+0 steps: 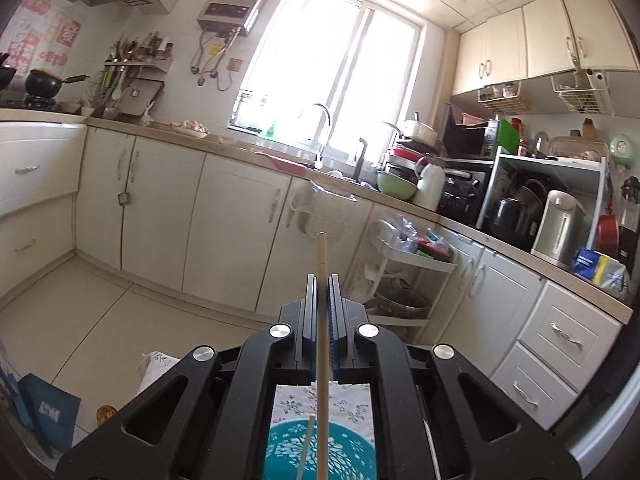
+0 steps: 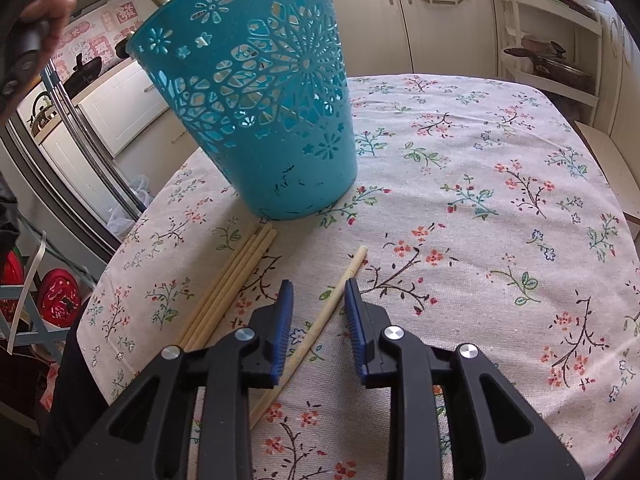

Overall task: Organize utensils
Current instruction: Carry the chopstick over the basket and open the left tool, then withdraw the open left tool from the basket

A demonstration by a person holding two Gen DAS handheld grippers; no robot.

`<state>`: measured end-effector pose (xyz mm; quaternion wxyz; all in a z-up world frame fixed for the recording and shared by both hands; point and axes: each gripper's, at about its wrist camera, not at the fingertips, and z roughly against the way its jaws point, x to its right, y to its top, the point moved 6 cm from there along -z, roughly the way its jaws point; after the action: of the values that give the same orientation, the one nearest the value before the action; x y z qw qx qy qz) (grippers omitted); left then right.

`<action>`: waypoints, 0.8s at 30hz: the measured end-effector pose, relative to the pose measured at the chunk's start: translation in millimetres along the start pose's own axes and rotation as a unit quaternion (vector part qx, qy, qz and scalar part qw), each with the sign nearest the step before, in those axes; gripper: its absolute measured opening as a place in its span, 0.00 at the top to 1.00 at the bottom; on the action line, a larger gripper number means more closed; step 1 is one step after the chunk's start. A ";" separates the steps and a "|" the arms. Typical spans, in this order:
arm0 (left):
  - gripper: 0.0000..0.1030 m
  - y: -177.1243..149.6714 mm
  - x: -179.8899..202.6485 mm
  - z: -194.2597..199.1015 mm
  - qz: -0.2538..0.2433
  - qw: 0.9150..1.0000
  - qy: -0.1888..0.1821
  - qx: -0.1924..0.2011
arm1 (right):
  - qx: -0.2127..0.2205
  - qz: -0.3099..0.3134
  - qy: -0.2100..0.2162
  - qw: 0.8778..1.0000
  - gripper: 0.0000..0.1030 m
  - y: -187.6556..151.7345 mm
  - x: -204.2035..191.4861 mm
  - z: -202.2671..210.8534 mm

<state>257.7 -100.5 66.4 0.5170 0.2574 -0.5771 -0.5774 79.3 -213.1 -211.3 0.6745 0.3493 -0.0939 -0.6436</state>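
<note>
**Two chopsticks in play, one basket waiting**

Closest to the right wrist camera, the right gripper (image 2: 318, 286) hangs over the flowered tablecloth (image 2: 480, 208) with its jaws parted, and a single chopstick (image 2: 320, 320) lies on the cloth between them, pads not pressing on it. To take it well, the person should centre the stick between the pads and close squarely across it, so it does not roll or pivot out. Just to the left, a bundle of chopsticks (image 2: 228, 284) lies loose on the cloth, its far ends close to the foot of the teal basket (image 2: 256, 92), which stands upright further back.

Over on the other side, the left gripper (image 1: 322, 280) is clamped on a held chopstick (image 1: 322, 320), which runs straight out past the fingertips. Below it the basket's open mouth shows, one stick already inside. The judgement here: tip that stick end-down over the rim before letting go.
</note>
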 end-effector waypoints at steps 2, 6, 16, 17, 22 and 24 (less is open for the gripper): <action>0.95 -6.5 -6.0 -8.7 0.004 1.000 0.011 0.001 | 0.000 -0.004 0.004 1.000 0.74 0.2 1.5 0.5; 0.95 -23.2 -14.5 -22.1 0.007 1.000 0.025 -0.009 | 0.001 -0.010 0.011 1.000 0.74 0.7 3.7 0.4; 0.95 -47.0 -4.3 -22.7 -0.042 0.997 0.030 -0.062 | 0.001 -0.008 0.011 1.000 0.73 1.2 4.7 0.7; 0.95 -49.9 -5.2 -20.6 -0.046 0.996 0.032 -0.071 | 0.001 -0.007 0.010 1.000 0.73 1.2 4.1 0.5; 0.83 -59.4 -21.5 9.8 -0.040 0.994 0.048 -0.088 | 0.002 -0.009 0.010 1.000 0.73 0.5 4.4 1.0; 0.71 -61.7 -35.6 34.3 -0.031 0.994 0.063 -0.082 | 0.002 -0.005 -0.004 1.000 0.73 -1.8 2.8 3.3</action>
<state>220.4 -67.3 5.1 0.5541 0.2677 -0.4856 -0.6209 76.3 -216.7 -210.8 0.6701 0.3486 -0.0968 -0.6482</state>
